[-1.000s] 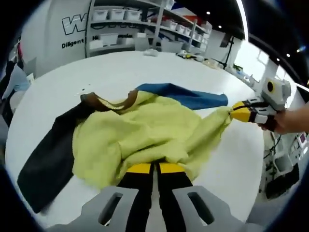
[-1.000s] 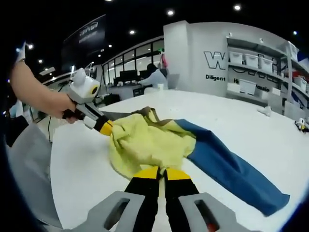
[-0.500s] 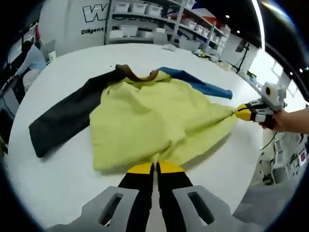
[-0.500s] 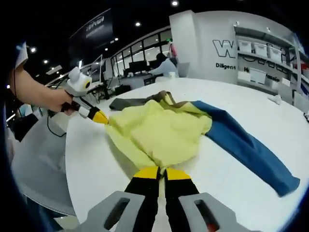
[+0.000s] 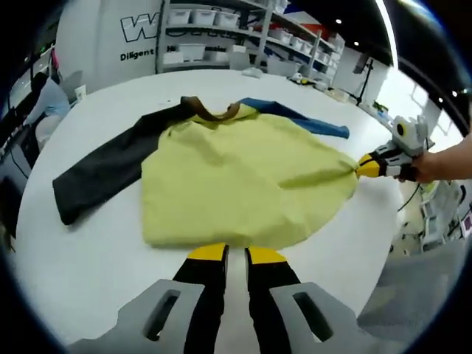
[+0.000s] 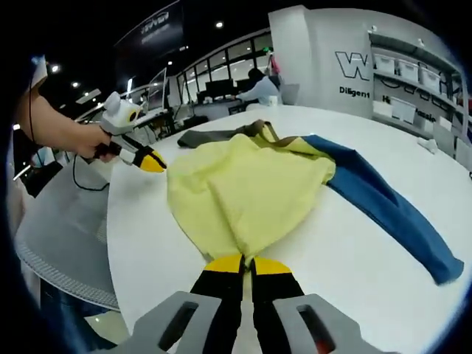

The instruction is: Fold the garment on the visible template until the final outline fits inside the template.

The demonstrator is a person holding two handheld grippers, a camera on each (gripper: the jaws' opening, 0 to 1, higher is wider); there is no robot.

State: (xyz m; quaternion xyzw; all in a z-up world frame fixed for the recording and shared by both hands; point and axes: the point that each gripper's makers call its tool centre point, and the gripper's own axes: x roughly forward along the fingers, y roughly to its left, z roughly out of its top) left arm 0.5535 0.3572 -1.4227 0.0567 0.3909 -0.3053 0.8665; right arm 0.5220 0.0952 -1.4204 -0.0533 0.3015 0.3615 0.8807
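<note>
A garment with a yellow body (image 5: 243, 184), a black sleeve (image 5: 103, 173), a blue sleeve (image 5: 295, 118) and a brown collar (image 5: 203, 110) lies spread flat on the white round table (image 5: 81, 251). My left gripper (image 5: 236, 254) stands open just off the near hem, with a gap between its yellow tips. In the right gripper view it (image 6: 151, 161) hovers beside the garment's edge, apart from the cloth. My right gripper (image 6: 241, 262) is shut on the yellow hem (image 6: 243, 247), which is drawn to a point there. From the left gripper view, the right gripper (image 5: 366, 168) pinches the garment's right corner.
Shelves with white bins (image 5: 199, 33) line the far wall. A person (image 5: 48, 96) sits beyond the table's left edge. The table's near rim (image 6: 118, 243) drops to grey floor (image 6: 59, 221). Bare table lies around the blue sleeve (image 6: 391, 214).
The yellow body has been pulled out flat from a bunched heap. My left gripper's jaws have parted and let go of the hem. The right gripper keeps its hold.
</note>
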